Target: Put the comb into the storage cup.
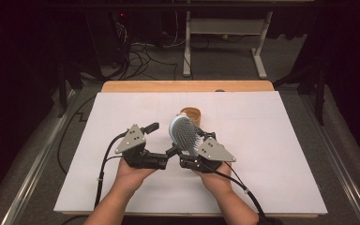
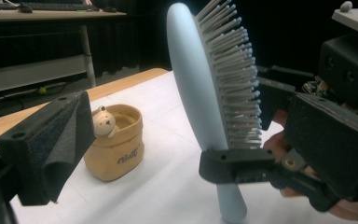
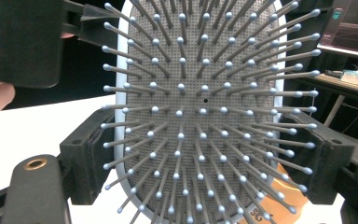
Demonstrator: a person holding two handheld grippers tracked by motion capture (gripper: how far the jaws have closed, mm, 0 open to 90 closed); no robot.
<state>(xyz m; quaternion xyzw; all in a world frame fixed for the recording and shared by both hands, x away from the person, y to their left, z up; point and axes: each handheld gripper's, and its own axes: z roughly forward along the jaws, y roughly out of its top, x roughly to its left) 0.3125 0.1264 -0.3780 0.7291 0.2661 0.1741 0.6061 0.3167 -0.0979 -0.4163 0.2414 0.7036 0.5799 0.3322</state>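
You hold a claw in each hand over the middle of the white tabletop (image 1: pixel 272 178), nearer its near edge than its far edge. Your right claw (image 1: pixel 193 144) grips a pale blue hairbrush (image 1: pixel 183 133), raised above the tabletop. Its two jaws press on the opposite edges of the brush head, as the right gripper view shows, with the brush (image 3: pixel 200 116) facing the camera, grey bristles pointing toward it. In the left gripper view the hairbrush (image 2: pixel 191 98) stands nearly upright, handle down, bristles turned to the right of that view, and one jaw of the right claw (image 2: pixel 242 163) clamps its lower edge just above the handle.

Your left claw (image 1: pixel 152 127) is just beside the right one, on its left, its jaws spread apart with nothing between them. In the left gripper view one padded jaw stands at the left and the other at the right, with the brush a little way ahead in the gap, touching neither.

A small tan pot (image 1: pixel 191 114) stands on the tabletop just beyond the brush, toward the far edge. The left gripper view shows the pot (image 2: pixel 114 149) with a little bear figure (image 2: pixel 103 122) at its rim.
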